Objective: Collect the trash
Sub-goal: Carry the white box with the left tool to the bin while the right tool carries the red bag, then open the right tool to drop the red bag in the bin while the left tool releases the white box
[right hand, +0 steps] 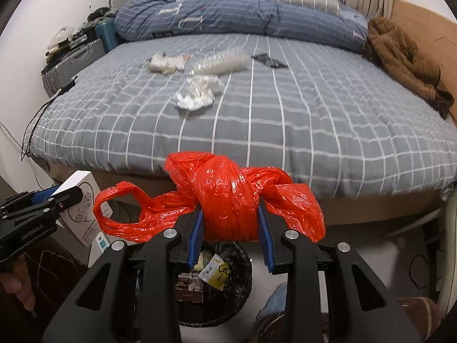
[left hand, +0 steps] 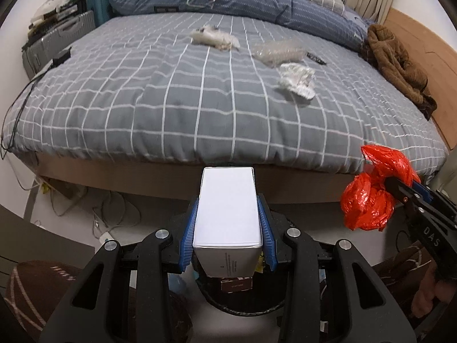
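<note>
Hidden: bin (right hand: 228, 300) half masked by gripper frame, contents blurred | left gripper (left hand: 227, 223): jaws clamped on white box (left hand: 228, 208), above bin | right gripper (right hand: 230, 223): nearly together, pinching knotted red plastic bag (right hand: 228, 197) over bin | bed (left hand: 114, 100): crumpled tissues (left hand: 297, 80), clear wrapper (left hand: 277, 51) lying.

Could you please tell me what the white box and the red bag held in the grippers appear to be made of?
White box: probably coated cardboard; flat faces, crisp folded edges, small printed text on its end, smooth matte white.
Red bag: thin plastic film, it seems; glossy highlights, fine crinkles, twisted into a knot between the right gripper's blue pads.
</note>
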The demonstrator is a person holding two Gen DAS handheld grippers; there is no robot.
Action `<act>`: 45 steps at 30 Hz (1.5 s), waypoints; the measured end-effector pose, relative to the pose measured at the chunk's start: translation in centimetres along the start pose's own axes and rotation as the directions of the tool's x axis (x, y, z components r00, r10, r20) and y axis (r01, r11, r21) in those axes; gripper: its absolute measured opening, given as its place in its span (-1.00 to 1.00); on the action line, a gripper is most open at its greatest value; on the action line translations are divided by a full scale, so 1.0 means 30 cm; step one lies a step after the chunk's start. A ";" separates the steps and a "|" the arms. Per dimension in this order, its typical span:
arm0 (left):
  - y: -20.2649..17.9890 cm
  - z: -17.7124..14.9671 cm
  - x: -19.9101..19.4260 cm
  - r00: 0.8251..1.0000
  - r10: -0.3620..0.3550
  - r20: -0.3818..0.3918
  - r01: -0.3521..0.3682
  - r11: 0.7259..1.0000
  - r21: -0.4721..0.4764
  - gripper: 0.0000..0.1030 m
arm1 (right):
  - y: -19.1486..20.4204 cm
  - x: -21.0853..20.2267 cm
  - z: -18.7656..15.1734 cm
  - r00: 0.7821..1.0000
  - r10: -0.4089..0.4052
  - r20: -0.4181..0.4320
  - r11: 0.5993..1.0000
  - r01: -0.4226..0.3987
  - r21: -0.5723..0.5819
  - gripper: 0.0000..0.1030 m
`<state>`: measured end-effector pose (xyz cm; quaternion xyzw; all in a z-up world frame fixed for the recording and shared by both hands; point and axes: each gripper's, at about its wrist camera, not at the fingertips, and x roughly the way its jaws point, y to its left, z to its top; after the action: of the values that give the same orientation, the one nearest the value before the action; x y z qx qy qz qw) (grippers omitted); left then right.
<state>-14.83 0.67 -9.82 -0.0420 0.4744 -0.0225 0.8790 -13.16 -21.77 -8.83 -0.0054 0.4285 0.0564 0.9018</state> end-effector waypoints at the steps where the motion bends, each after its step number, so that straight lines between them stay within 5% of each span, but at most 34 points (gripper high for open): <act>1: 0.002 -0.007 0.023 1.000 0.000 -0.011 0.000 1.000 -0.002 -0.26 | 0.001 0.015 -0.004 1.000 0.003 -0.015 1.000 -0.003 0.003 -0.37; 16: 0.016 -0.048 0.291 0.988 -0.018 -0.154 0.017 1.000 -0.007 -0.26 | 0.073 0.281 -0.104 0.976 0.022 -0.216 0.999 -0.030 -0.036 -0.37; 31: 0.145 -0.134 0.379 0.976 0.015 -0.217 -0.020 1.000 -0.020 -0.26 | 0.151 0.424 -0.170 0.940 0.034 -0.338 0.995 -0.065 -0.079 -0.33; 37: 0.158 -0.152 0.393 0.974 0.018 -0.226 -0.022 1.000 -0.017 -0.26 | 0.173 0.448 -0.173 0.938 0.030 -0.346 0.992 -0.071 -0.106 -0.05; 42: 0.134 -0.154 0.410 0.974 0.011 -0.228 -0.011 1.000 -0.001 -0.26 | 0.146 0.424 -0.171 0.951 0.015 -0.308 0.996 -0.042 -0.082 0.57; 45: 0.110 -0.159 0.426 0.970 0.000 -0.242 0.001 1.000 0.004 -0.26 | 0.116 0.415 -0.171 0.957 -0.013 -0.288 0.997 -0.011 -0.081 0.72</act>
<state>-11.81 2.69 -23.39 -0.0371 0.5781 -0.0290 0.8146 -9.69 -17.38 -21.57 -0.0509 0.5527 0.0721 0.8287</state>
